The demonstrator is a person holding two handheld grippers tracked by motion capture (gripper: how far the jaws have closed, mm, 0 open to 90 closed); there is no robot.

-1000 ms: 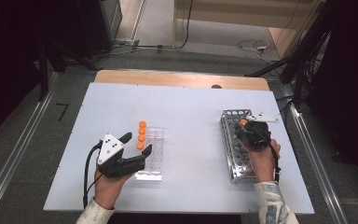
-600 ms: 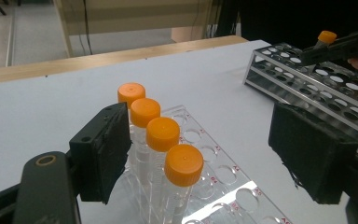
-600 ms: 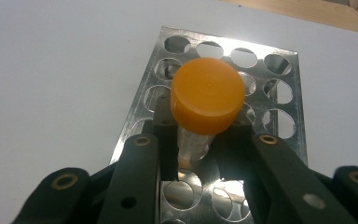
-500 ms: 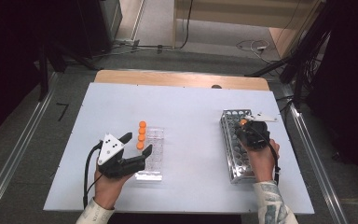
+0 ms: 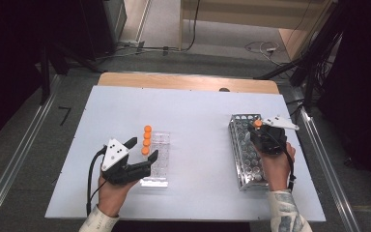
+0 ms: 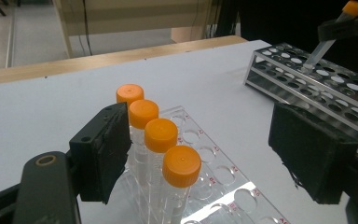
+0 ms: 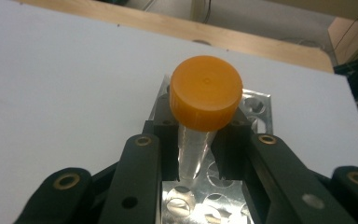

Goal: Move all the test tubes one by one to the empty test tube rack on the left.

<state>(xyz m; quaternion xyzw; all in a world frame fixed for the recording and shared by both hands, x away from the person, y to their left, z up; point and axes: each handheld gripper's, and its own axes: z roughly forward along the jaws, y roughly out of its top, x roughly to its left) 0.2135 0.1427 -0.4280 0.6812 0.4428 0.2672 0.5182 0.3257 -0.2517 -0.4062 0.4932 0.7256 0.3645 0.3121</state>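
The right tool (image 5: 257, 129) is clamped on a clear tube with an orange cap (image 7: 206, 91), gripping it just below the cap. In the right gripper view the tube (image 7: 192, 151) hangs between the two black jaws, its pointed lower end just above the holes of the metal rack (image 5: 244, 162). The left gripper view shows the same tube (image 6: 320, 48) tilted, cap uppermost, with its tip at the top of that rack's far end; whether the tip is inside a hole cannot be told. The right tool's jaws have just finished closing, with the tube between them.

The metal rack stands on the right side of the counter (image 5: 198, 106), its long side running near to far. The right hand (image 5: 276, 162) holds its tool over the rack's far end.

The left tool (image 5: 143, 151) is released: its jaws stand apart, one on each side of the clear plastic rack (image 5: 158, 159), and the pads press on nothing. This rack sits left of centre on the counter. Four orange-capped tubes (image 6: 161, 135) stand upright in one row along the rack's left edge, running near to far. In the left gripper view one jaw sits just beside this row; contact cannot be confirmed. The other jaw is well apart from it. The left hand (image 5: 111, 191) rests at the near edge of the counter.
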